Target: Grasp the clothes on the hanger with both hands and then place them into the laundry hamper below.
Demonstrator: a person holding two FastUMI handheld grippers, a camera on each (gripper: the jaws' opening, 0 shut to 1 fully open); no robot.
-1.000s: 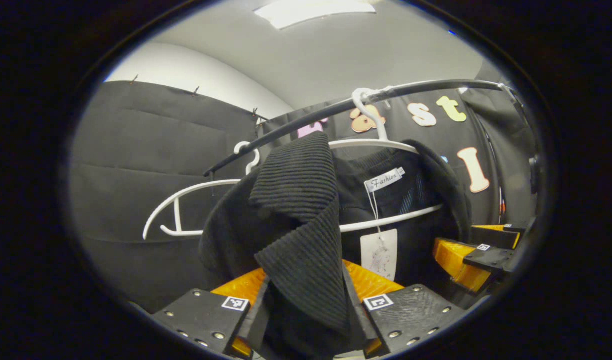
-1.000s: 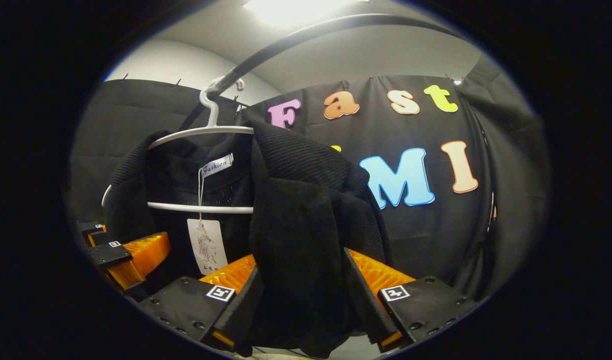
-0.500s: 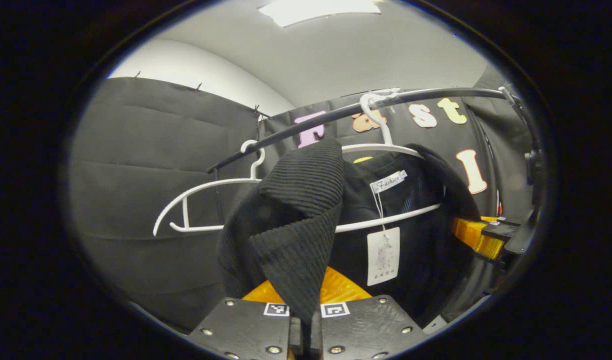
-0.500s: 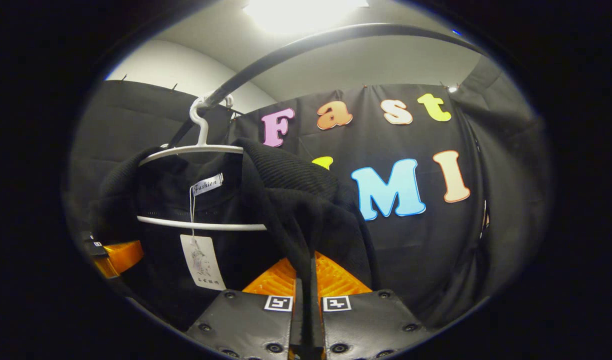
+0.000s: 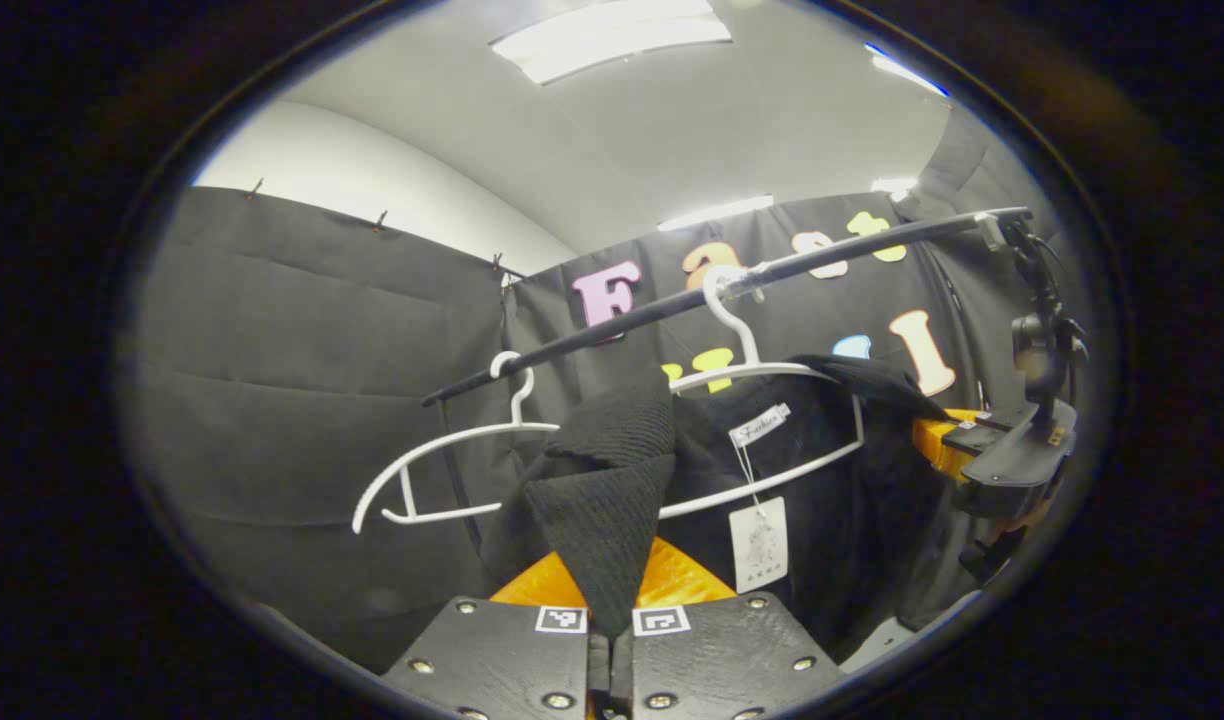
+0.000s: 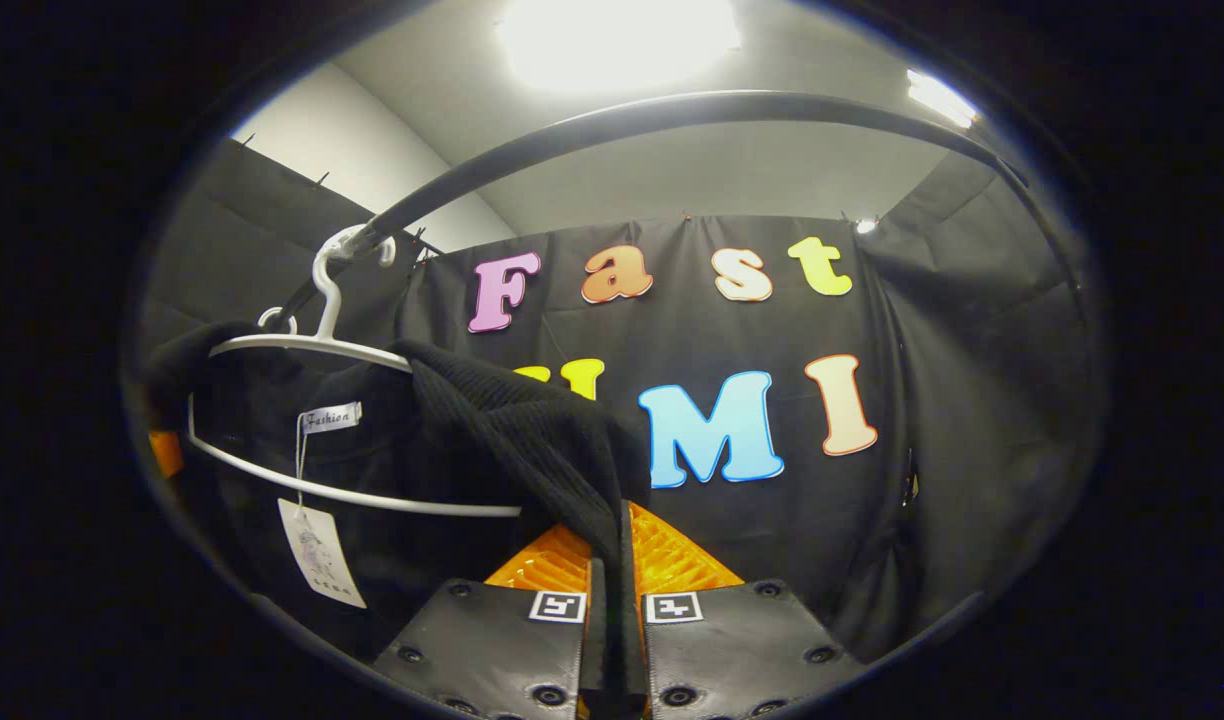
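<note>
A black ribbed knit garment [image 5: 612, 500] with a white paper tag [image 5: 758, 545] hangs on a white hanger [image 5: 762, 372] from a black rail [image 5: 672, 305]. My left gripper [image 5: 610, 640] is shut on one shoulder of the garment, pulled off the hanger's end. In the right gripper view the same black garment [image 6: 532, 440] drapes from the hanger [image 6: 312, 345], and my right gripper [image 6: 616, 620] is shut on its other shoulder. The right gripper [image 5: 982, 440] also shows at the far right of the left gripper view. The hamper is out of sight.
An empty white hanger [image 5: 452, 470] hangs on the rail to the left of the garment. The rail [image 6: 622, 130] arches overhead in the right gripper view. A black camera stand [image 5: 1042, 340] rises at the rail's right end.
Both grippers closed from open onto the garment's shoulders, then drew back and down; the two shoulders have slid off the hanger ends and the hanger looks smaller and farther away.
</note>
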